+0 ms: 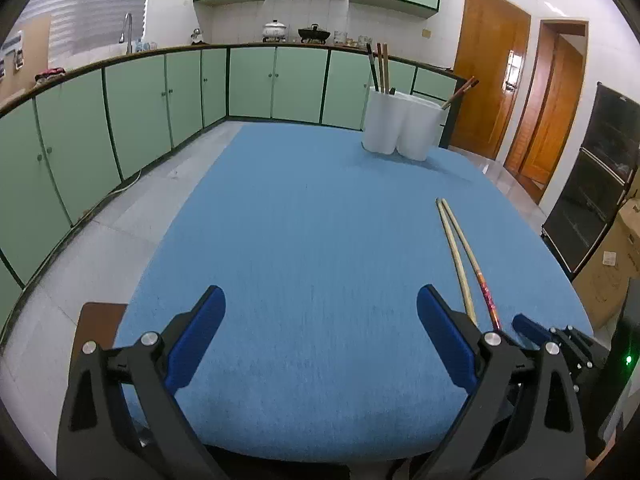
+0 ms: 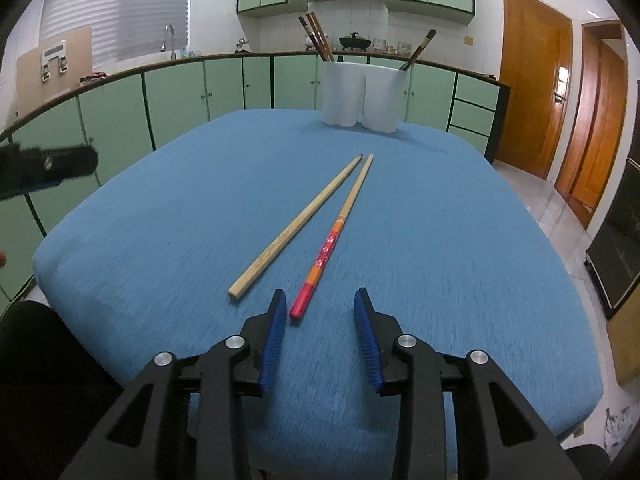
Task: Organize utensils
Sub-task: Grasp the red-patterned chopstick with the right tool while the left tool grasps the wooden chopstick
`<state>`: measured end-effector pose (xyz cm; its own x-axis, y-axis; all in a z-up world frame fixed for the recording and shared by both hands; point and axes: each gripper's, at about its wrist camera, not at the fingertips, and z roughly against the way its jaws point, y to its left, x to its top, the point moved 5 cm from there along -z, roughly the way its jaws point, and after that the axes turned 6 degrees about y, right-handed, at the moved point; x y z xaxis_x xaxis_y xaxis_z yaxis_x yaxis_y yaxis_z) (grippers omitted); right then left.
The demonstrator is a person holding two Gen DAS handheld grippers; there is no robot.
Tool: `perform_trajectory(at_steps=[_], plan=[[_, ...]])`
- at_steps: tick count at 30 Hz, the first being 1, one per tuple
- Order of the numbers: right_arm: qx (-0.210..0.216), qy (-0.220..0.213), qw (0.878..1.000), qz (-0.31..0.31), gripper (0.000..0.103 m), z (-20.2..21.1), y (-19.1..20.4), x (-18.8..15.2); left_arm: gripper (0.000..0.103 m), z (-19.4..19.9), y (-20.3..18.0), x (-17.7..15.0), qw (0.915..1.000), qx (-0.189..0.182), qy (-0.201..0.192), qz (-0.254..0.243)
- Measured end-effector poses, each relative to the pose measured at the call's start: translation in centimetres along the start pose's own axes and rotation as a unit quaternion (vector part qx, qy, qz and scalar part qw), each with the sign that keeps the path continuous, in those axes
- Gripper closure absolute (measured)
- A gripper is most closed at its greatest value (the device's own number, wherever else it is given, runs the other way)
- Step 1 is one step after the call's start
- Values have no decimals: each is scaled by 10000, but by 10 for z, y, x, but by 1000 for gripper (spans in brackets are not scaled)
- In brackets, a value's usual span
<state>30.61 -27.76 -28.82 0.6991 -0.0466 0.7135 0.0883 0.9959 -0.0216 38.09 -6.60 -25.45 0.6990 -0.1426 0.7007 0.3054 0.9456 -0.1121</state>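
Right hand-held gripper [image 2: 320,300], released, lower centre of frame, straddling the red-ended chopstick [image 2: 329,240] apparently to grasp it; plain chopstick [image 2: 298,226] beside on blue bench [image 2: 160,240]; white holder [image 2: 364,96] upper centre; left hand-held gripper [image 1: 320,312] released, idle.

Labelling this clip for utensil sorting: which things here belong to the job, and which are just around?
Job:
plain wooden chopstick
red-patterned chopstick
white utensil holder with chopsticks already inside
right gripper, open
left gripper, open

Around:
blue tablecloth
pots on counter
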Motion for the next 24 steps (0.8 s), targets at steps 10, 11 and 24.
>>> perform_trajectory(at_steps=[10, 11, 24], plan=[[-407, 102, 9984, -374, 97, -8, -61, 8, 9, -14, -47, -19, 9992, -196, 103, -340], [-488, 119, 9976, -479, 97, -8, -74, 6, 9, -15, -53, -21, 9991, -225, 104, -355], [-419, 3, 9976, -548, 97, -1, -102, -5, 10, -61, -122, -51, 9954, -325, 495, -750]])
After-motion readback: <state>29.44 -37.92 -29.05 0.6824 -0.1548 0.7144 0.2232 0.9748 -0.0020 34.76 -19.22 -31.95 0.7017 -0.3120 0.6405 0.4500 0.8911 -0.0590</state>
